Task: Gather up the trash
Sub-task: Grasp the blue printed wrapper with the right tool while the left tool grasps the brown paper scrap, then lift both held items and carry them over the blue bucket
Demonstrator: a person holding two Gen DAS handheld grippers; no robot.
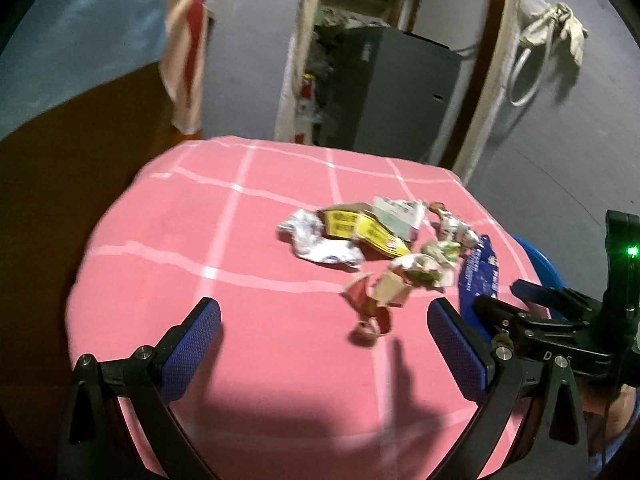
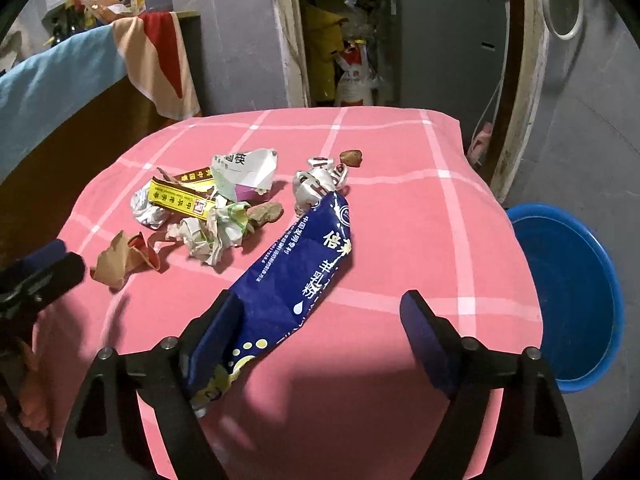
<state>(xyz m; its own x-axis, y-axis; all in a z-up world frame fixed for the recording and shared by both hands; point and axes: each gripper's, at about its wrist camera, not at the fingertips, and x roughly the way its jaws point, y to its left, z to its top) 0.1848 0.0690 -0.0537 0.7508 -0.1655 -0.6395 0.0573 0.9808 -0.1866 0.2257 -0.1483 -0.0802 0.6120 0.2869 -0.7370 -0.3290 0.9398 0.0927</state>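
Right wrist view: pink checked table (image 2: 400, 240), its near edge cut off; blue basin (image 2: 568, 300) off its right edge, partly hidden. Blue wrapper (image 2: 296, 280) lies mid-table, its near end behind the right gripper (image 2: 324, 312), jaws apart. Crumpled trash (image 2: 212, 208) sits toward the far-left corner. Left gripper (image 1: 324, 320) gapes, empty.

Bare pink checked tablecloth (image 2: 400, 216) fills the frame's right half (an easy pass); crumpled paper wrappers (image 2: 208, 216) crowd centre left.
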